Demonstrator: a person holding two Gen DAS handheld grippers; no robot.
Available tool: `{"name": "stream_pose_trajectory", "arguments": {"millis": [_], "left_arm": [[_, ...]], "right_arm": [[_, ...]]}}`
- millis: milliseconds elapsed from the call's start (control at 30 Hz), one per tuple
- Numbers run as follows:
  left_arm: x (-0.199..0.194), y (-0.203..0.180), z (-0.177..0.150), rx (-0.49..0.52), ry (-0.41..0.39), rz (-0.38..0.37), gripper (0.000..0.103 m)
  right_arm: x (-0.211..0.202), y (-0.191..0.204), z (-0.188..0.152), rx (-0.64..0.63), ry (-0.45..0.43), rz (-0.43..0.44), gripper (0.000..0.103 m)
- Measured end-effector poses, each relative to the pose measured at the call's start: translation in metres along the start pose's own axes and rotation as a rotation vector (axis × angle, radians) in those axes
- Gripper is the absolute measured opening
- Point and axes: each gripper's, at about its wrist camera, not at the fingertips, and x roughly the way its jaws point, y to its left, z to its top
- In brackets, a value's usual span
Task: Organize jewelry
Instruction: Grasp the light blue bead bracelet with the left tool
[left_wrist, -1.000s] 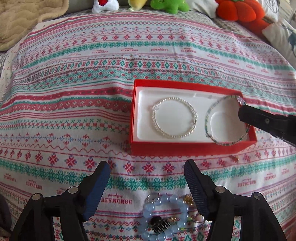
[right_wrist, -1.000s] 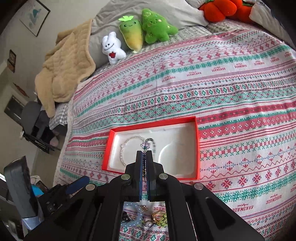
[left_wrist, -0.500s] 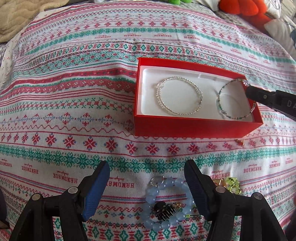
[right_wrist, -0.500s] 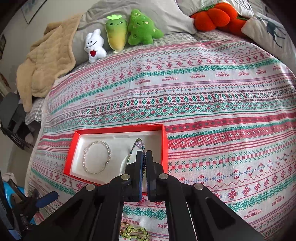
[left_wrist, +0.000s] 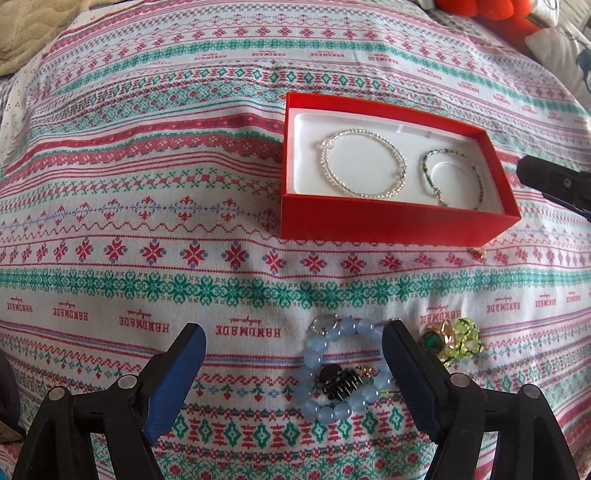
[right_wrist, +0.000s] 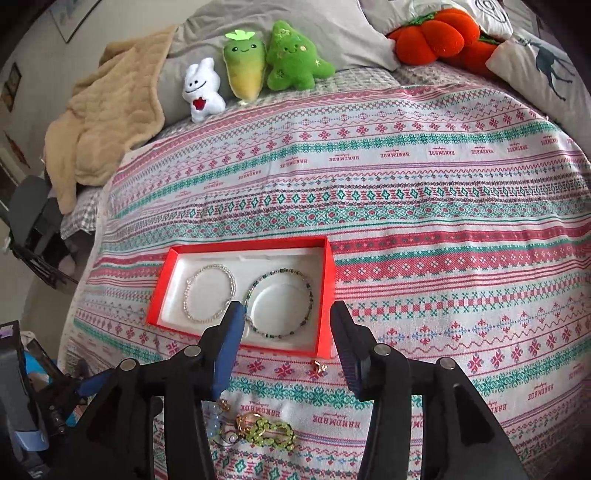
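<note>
A red box (left_wrist: 399, 221) (right_wrist: 327, 295) with a white liner lies on the patterned bedspread. In it lie a silver bead bracelet (left_wrist: 364, 168) (right_wrist: 210, 291) and a green bead bracelet (left_wrist: 452, 177) (right_wrist: 279, 302). My left gripper (left_wrist: 293, 354) is open and empty, low over a pile of loose jewelry: a pale blue bead bracelet (left_wrist: 332, 373), a black hair claw (left_wrist: 340, 380) and green and gold pieces (left_wrist: 452, 339) (right_wrist: 266, 430). My right gripper (right_wrist: 288, 332) is open and empty above the box's near edge; its tip (left_wrist: 554, 181) shows right of the box.
A small gold earring (left_wrist: 478, 253) (right_wrist: 317, 367) lies on the spread just in front of the box. Plush toys (right_wrist: 251, 66), an orange plush (right_wrist: 432, 35), pillows and a beige blanket (right_wrist: 99, 122) line the far end of the bed.
My right gripper opened and let the green bead bracelet go into the box, then drew back. My left gripper moved nearer the loose jewelry pile.
</note>
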Motion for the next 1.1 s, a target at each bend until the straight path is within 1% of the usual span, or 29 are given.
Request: {"name": "stream_pose_trajectory", "arguments": {"millis": [67,167,300,367,500,567,667,767,867,933,967,1033,1100], "left_arm": [[0.001,0.004,-0.006,-0.003,-0.003,-0.020,0.083],[0.004,0.010,-0.012,0.001,0.016,-0.014,0.083],[0.002,0.021,-0.018,-0.043,0.031,-0.086,0.083],[0.004,0.027,-0.022,-0.081,0.048,-0.124,0.082],[0.008,0.034,-0.029,-0.140,0.088,-0.180,0.081],[0.009,0.037,-0.032,-0.158,0.096,-0.201,0.081],[0.006,0.037,-0.035,-0.161,0.091,-0.204,0.078],[0.006,0.038,-0.036,-0.158,0.091,-0.206,0.072],[0.009,0.035,-0.036,-0.157,0.099,-0.210,0.062],[0.013,0.033,-0.034,-0.162,0.102,-0.209,0.051],[0.016,0.031,-0.033,-0.164,0.103,-0.207,0.048],[0.021,0.032,-0.032,-0.168,0.111,-0.206,0.036],[0.026,0.032,-0.032,-0.174,0.125,-0.214,0.028]], "right_arm": [[-0.006,0.001,-0.008,-0.019,0.027,-0.021,0.052],[-0.017,-0.001,-0.023,-0.031,0.060,-0.043,0.056],[-0.029,-0.006,-0.043,-0.032,0.089,-0.082,0.058],[-0.032,-0.009,-0.052,-0.032,0.108,-0.092,0.060],[-0.032,-0.013,-0.068,-0.017,0.155,-0.107,0.061],[-0.029,-0.014,-0.074,-0.018,0.180,-0.113,0.062],[-0.025,-0.012,-0.081,-0.035,0.207,-0.139,0.063],[-0.021,-0.009,-0.085,-0.053,0.226,-0.145,0.063],[-0.018,-0.006,-0.087,-0.067,0.237,-0.149,0.064],[-0.017,-0.003,-0.088,-0.078,0.241,-0.144,0.064],[-0.016,-0.001,-0.088,-0.082,0.244,-0.141,0.064],[-0.015,0.001,-0.089,-0.088,0.248,-0.139,0.064],[-0.013,0.002,-0.089,-0.094,0.251,-0.138,0.064]]}}
